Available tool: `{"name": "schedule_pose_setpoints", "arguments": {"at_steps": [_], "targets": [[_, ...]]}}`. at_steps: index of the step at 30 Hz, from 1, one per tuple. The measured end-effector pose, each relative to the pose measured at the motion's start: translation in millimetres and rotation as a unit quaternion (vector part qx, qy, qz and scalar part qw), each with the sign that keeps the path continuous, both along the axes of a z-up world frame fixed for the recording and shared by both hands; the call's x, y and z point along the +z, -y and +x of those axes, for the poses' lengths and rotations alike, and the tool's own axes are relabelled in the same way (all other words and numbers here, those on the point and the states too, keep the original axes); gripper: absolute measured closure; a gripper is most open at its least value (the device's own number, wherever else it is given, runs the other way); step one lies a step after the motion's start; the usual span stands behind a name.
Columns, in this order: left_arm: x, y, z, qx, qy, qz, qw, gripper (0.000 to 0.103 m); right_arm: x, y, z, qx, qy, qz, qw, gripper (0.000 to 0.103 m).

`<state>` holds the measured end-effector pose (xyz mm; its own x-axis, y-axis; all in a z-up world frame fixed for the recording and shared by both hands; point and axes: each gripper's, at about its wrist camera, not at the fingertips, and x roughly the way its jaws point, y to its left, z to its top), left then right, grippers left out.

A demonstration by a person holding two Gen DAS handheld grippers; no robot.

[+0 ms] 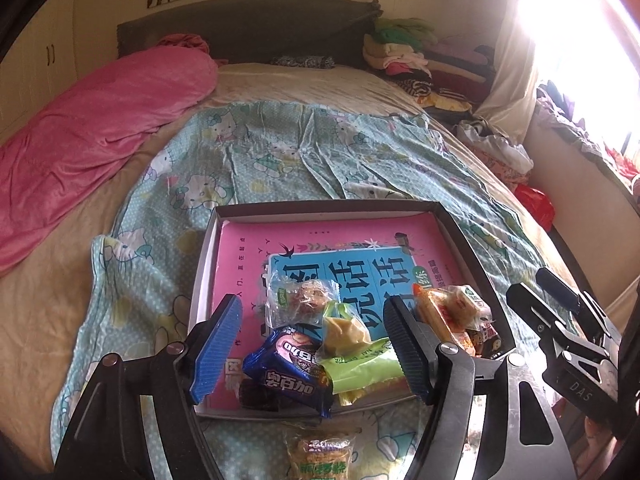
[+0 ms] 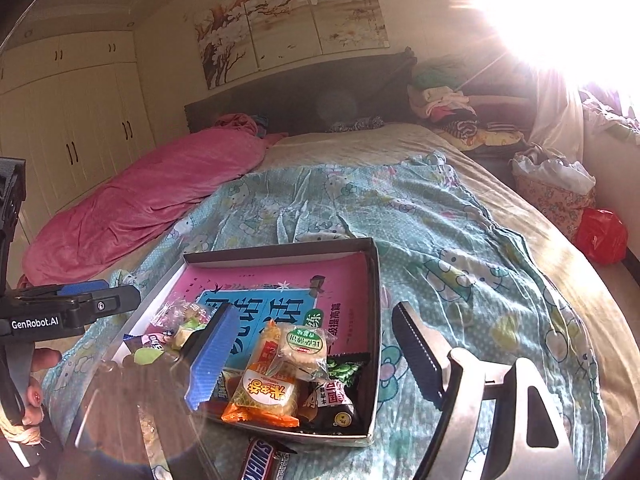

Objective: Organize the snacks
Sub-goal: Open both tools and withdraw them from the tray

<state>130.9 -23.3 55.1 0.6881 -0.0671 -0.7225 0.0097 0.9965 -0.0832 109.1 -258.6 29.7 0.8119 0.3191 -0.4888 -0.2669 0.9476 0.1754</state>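
A shallow cardboard box (image 1: 208,256) (image 2: 374,292) lined with a pink and blue book lies on the bed. Several wrapped snacks lie in its near end: a blue Oreo pack (image 1: 292,364), a green pack (image 1: 360,364), a clear cookie pack (image 1: 300,296), an orange pack (image 2: 264,396) and a round cracker pack (image 2: 302,346). A noodle-snack pack (image 1: 320,456) and a Snickers bar (image 2: 260,460) lie on the blanket in front of the box. My left gripper (image 1: 316,352) is open and empty over the snacks. My right gripper (image 2: 316,360) is open and empty above the box's right corner.
The box rests on a turquoise Hello Kitty blanket (image 1: 280,152). A pink quilt (image 1: 92,136) lies at the left of the bed. Piled clothes (image 1: 420,56) and a red bag (image 2: 602,236) sit at the right. White wardrobes (image 2: 72,120) stand at the left wall.
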Motion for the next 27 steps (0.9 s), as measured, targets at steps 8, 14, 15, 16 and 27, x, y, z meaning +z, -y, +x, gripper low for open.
{"name": "schedule_pose_setpoints", "arguments": {"at_steps": [8, 14, 15, 16, 27], "targets": [[-5.0, 8.3, -11.6, -0.008, -0.008, 0.006, 0.9999, 0.028, 2.7, 0.8, -6.5, 0.004, 0.002, 0.002, 1.000, 0.023], [-10.8, 11.4, -22.1, -0.013, -0.016, 0.013, 0.9997, 0.028, 3.1, 2.5, -11.6, 0.008, -0.005, 0.010, 1.000, 0.023], [-11.6, 11.2, -23.8, -0.013, -0.017, 0.016, 0.9996, 0.028, 2.9, 2.6, -12.9, 0.009, -0.006, 0.011, 1.000, 0.023], [-12.6, 10.7, -25.5, -0.014, -0.019, 0.016, 0.9996, 0.028, 2.7, 2.5, -14.5, 0.010, -0.009, 0.012, 1.000, 0.023], [-33.9, -13.7, -55.6, -0.007, -0.056, 0.011, 0.9983, 0.028, -12.0, -8.6, -36.4, 0.029, -0.069, 0.018, 0.997, 0.023]]}}
